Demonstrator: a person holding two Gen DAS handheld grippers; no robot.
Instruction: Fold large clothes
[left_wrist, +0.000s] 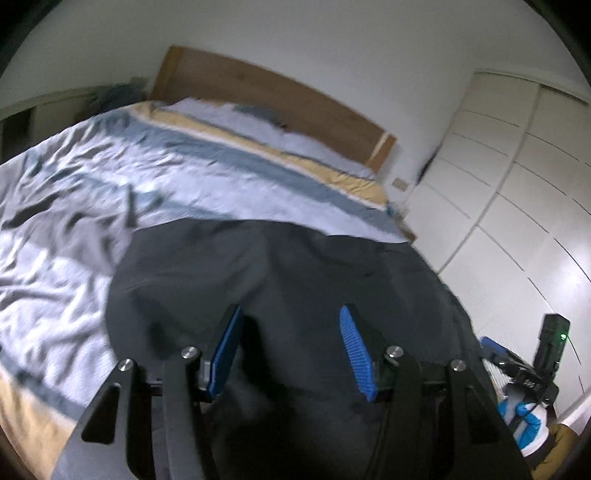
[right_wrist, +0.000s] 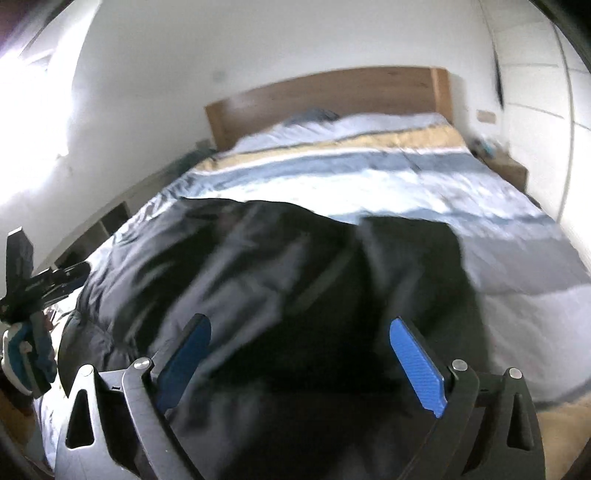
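Observation:
A large dark grey garment (left_wrist: 280, 280) lies spread on the near end of the bed; it also shows in the right wrist view (right_wrist: 266, 266). My left gripper (left_wrist: 290, 314) is open above the garment's near part, blue pads (left_wrist: 354, 350) apart, holding nothing. My right gripper (right_wrist: 299, 325) is open above the garment, blue pads (right_wrist: 413, 358) wide apart, holding nothing. The right gripper shows at the right edge of the left wrist view (left_wrist: 524, 369). The left gripper shows at the left edge of the right wrist view (right_wrist: 33, 295). Both views are blurred.
The bed has a crumpled duvet (left_wrist: 110, 177) striped in white, blue and tan, pillows and a wooden headboard (left_wrist: 280, 96). A white wardrobe (left_wrist: 517, 177) stands to the right of the bed. A low shelf (right_wrist: 110, 221) stands on the left and a nightstand (right_wrist: 506, 166) on the right.

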